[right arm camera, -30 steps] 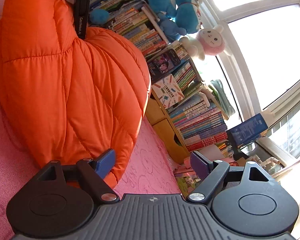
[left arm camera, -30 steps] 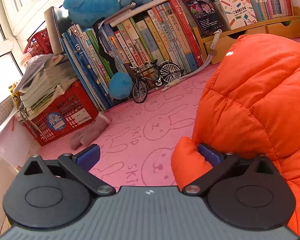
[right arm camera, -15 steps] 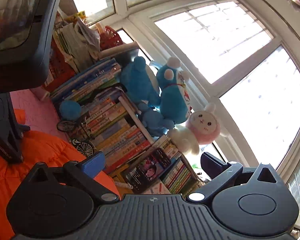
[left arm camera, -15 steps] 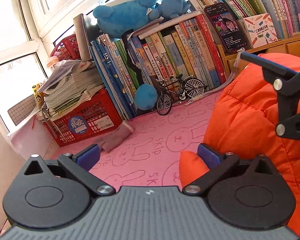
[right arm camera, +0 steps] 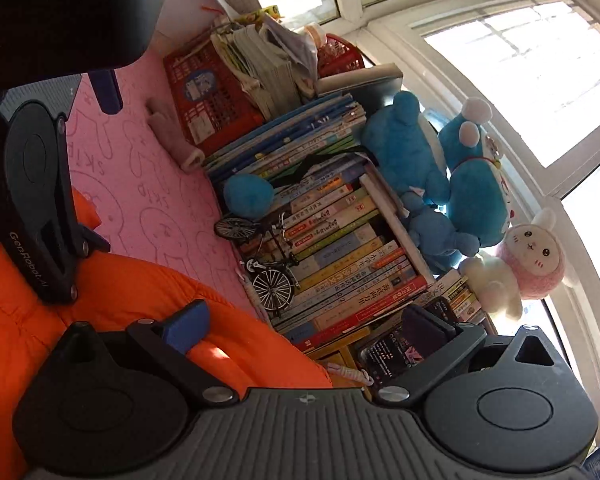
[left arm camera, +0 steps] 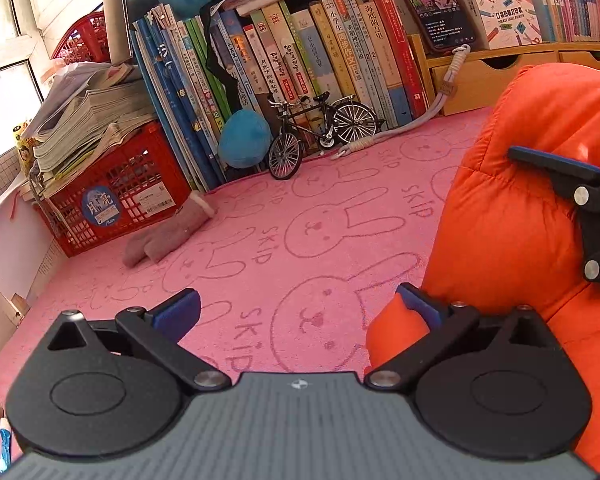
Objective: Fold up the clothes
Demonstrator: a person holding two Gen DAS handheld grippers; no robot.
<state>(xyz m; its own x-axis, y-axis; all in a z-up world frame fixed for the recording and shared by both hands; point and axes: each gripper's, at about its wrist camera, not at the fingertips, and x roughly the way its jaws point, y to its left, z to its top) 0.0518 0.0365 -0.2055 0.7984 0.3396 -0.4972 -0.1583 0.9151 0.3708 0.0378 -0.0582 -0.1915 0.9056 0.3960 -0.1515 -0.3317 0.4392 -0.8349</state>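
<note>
An orange puffer jacket (left arm camera: 520, 220) lies bunched on the pink rabbit-print mat (left arm camera: 292, 224), filling the right of the left wrist view. My left gripper (left arm camera: 296, 308) is open low over the mat. A fold of the jacket bulges against the inner side of its right finger (left arm camera: 416, 304). In the right wrist view the jacket (right arm camera: 148, 292) lies at lower left. My right gripper (right arm camera: 306, 322) is open above the jacket's edge, nothing between its fingers, and it faces the books. One right-gripper finger (left arm camera: 556, 168) hovers over the jacket.
A row of upright books (left arm camera: 300, 52) lines the back, with a model bicycle (left arm camera: 320, 128) and a blue ball (left arm camera: 244, 140) in front. A red crate (left arm camera: 116, 196) of papers stands at left, a folded pinkish cloth (left arm camera: 168, 236) beside it. Plush toys (right arm camera: 440, 176) sit by the window.
The right gripper has tipped down from facing the window to facing the books and the jacket. The left gripper has stayed open and drawn slightly nearer the books.
</note>
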